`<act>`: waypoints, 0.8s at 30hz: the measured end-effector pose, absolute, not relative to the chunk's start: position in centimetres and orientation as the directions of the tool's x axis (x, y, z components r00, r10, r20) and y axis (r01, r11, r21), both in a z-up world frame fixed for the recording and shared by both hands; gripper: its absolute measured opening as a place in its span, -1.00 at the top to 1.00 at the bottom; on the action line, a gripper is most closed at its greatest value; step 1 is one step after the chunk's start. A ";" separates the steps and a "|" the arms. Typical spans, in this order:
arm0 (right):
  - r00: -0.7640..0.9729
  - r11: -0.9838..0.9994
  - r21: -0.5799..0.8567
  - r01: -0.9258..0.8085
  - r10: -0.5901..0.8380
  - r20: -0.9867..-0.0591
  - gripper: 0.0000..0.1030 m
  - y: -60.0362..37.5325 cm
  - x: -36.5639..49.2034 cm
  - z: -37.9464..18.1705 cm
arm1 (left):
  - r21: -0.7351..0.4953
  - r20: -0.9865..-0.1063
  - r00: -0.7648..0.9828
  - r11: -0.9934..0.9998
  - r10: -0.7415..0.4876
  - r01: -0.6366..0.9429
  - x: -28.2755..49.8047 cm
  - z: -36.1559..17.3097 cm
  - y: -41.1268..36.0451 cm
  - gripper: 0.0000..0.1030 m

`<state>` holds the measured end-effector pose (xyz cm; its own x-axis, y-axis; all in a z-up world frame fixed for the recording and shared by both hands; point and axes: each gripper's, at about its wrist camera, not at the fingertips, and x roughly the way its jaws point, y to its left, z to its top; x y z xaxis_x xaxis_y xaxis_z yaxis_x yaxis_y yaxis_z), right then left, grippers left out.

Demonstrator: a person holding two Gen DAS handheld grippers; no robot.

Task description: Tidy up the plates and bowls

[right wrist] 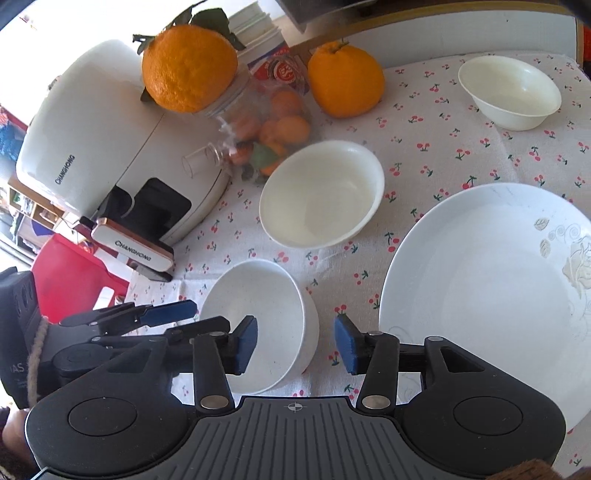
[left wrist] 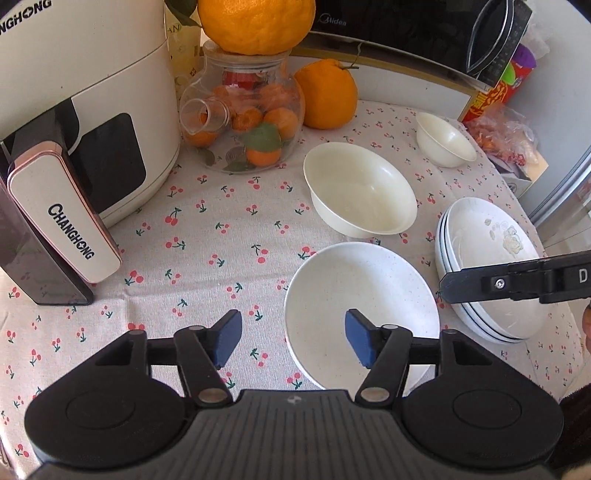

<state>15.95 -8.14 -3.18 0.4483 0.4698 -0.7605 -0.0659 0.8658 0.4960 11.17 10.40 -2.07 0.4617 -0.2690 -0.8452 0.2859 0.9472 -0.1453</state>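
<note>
On the cherry-print tablecloth (left wrist: 207, 258) stand a speckled white bowl (left wrist: 360, 314) (right wrist: 258, 325), a larger cream bowl (left wrist: 360, 190) (right wrist: 321, 194), a small cream bowl (left wrist: 445, 140) (right wrist: 509, 92) and a stack of white plates with a flower print (left wrist: 487, 266) (right wrist: 487, 295). My left gripper (left wrist: 293, 341) is open and empty, its right finger over the speckled bowl's near rim. My right gripper (right wrist: 295, 349) is open and empty, straddling that bowl's right rim, left of the plates. It also shows in the left wrist view (left wrist: 517, 282) above the plate stack.
A white Changhong air fryer (left wrist: 74, 110) (right wrist: 110, 155) stands at the left. A glass jar of small oranges (left wrist: 240, 122) carries a big orange (left wrist: 255, 22); another orange (left wrist: 327, 94) lies beside it. A microwave (left wrist: 424, 33) stands at the back, snack bags (left wrist: 502, 125) at the right.
</note>
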 end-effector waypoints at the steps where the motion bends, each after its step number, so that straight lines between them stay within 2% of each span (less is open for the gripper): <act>1: 0.461 0.866 0.495 -0.067 0.467 -0.755 -0.01 -8.4 16.0 -2.9 | -0.137 -0.843 0.470 0.949 -0.263 0.284 11.2 -2.0 10.3 -0.31; 6: 0.525 0.875 0.480 -0.057 0.435 -0.731 -0.33 -9.4 16.4 -1.9 | -0.103 -0.827 0.512 0.957 -0.234 0.271 11.5 -1.5 9.4 -0.65; 8: 0.556 0.891 0.452 -0.049 0.400 -0.729 -0.53 -9.7 16.5 -1.5 | -0.079 -0.823 0.527 0.961 -0.213 0.265 11.8 -1.5 9.1 -0.82; 11: 0.595 0.913 0.407 -0.037 0.348 -0.724 -0.72 -10.2 16.9 -1.2 | -0.050 -0.821 0.541 0.967 -0.182 0.250 12.4 -1.6 8.7 -0.91; 14: 0.619 0.922 0.387 -0.021 0.316 -0.719 -0.79 -10.7 17.5 -1.3 | -0.040 -0.820 0.549 0.973 -0.162 0.228 13.0 -1.8 8.3 -0.95; 24: 0.645 0.931 0.362 0.046 0.249 -0.723 -0.80 -11.8 20.4 -2.8 | -0.066 -0.819 0.555 0.984 -0.147 0.163 14.9 -2.6 6.7 -0.97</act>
<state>20.38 -11.80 -2.84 0.6447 0.2494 -0.7226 0.0456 0.9310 0.3621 14.95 6.71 -2.60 0.5549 -0.1473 -0.8188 0.1633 0.9843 -0.0665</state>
